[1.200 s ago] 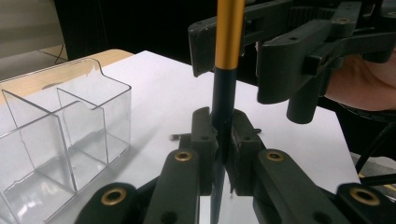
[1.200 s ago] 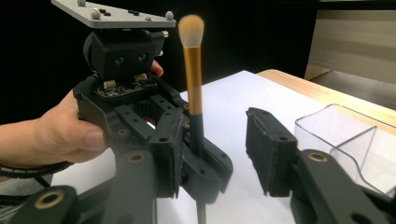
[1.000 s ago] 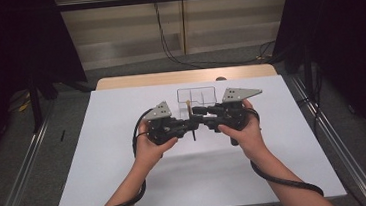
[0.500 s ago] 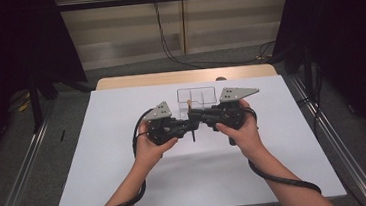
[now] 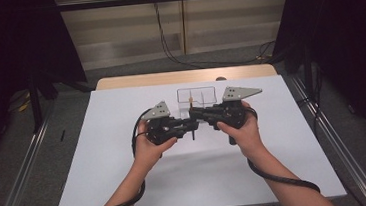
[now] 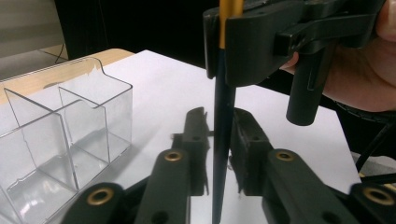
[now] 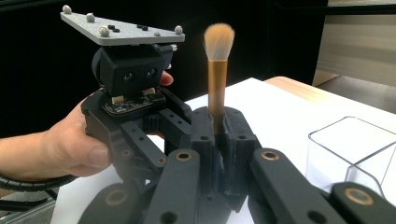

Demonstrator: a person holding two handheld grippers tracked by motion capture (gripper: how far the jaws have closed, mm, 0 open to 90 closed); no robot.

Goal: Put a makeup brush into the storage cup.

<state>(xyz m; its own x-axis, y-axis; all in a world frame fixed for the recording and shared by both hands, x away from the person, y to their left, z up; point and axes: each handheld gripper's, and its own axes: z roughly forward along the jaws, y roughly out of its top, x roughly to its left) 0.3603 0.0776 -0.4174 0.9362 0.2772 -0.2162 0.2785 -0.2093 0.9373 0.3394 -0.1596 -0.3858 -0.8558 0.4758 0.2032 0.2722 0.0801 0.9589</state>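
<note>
At the centre of the high view, above the white table (image 5: pixel 102 180), we record one makeup brush (image 5: pixel 193 127), standing upright between the two sets of tongs. Its parts: a tan bristle tuft on top, a gold ferrule, a black tapered handle pointing down.

Right tongs (image 5: pixel 201 113): just right of centre in the high view, held in the person's right hand (image 5: pixel 241 130). We see them closed on the brush at the join of ferrule and handle; in the right gripper view the brush (image 7: pixel 217 70) rises straight out of the closed jaws, tuft uppermost, in the upper middle of the frame.

Left tongs (image 5: pixel 189 128): just left of centre in the high view, held in the left hand (image 5: pixel 147 149). In the left gripper view the black handle (image 6: pixel 223 140) runs down the middle of the frame between the two jaws, with a narrow gap showing on each side; we list these tongs as open around the handle, not clamped. The right tongs (image 6: pixel 233 46) appear in the upper centre of that frame, gripping the brush higher up.

Clear plastic organiser (image 5: pixel 196 96): divided into compartments, standing on the table just behind the tongs, above centre in the high view. We note it also at the left of the left gripper view (image 6: pixel 60 140) and the lower right of the right gripper view (image 7: pixel 348 149). The brush is outside it.
</note>
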